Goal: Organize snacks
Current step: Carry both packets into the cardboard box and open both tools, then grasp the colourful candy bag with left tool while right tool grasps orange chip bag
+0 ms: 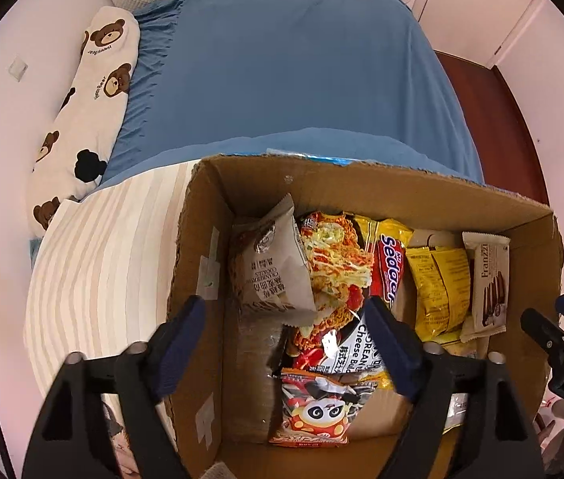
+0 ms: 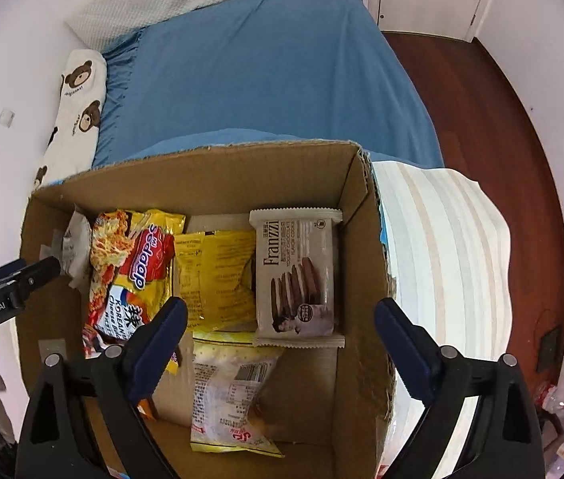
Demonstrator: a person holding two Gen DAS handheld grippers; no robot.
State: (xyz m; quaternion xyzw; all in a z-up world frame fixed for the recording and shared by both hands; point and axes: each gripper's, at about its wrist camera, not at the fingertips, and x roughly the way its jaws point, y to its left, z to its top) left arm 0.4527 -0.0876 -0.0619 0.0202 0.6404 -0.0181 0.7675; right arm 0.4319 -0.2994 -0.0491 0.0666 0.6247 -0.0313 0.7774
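The left gripper (image 1: 287, 349) is being held with its jaws spread wide, nothing pinched between them, straight above the left part of an open cardboard box (image 1: 413, 195). Under that gap a red-and-yellow noodle packet (image 1: 335, 279) is lying flat, with a grey cookie bag (image 1: 276, 267) leaning on its left edge and a red panda-print packet (image 1: 317, 411) overlapping its near end.

The right gripper (image 2: 282, 339) is likewise being held with its jaws wide apart and empty, over the right part of the same box. Between its fingers a brown-and-white biscuit packet (image 2: 297, 275) is resting against the right wall, a yellow packet (image 2: 218, 275) is lying just beside it, and a pale yellow packet (image 2: 230, 391) is lying nearer the camera.

The box is being supported on a striped cloth (image 2: 441, 247), which is spread over a bed with a blue sheet (image 2: 262, 68). A bear-print pillow (image 1: 90, 92) is lying along the wall.
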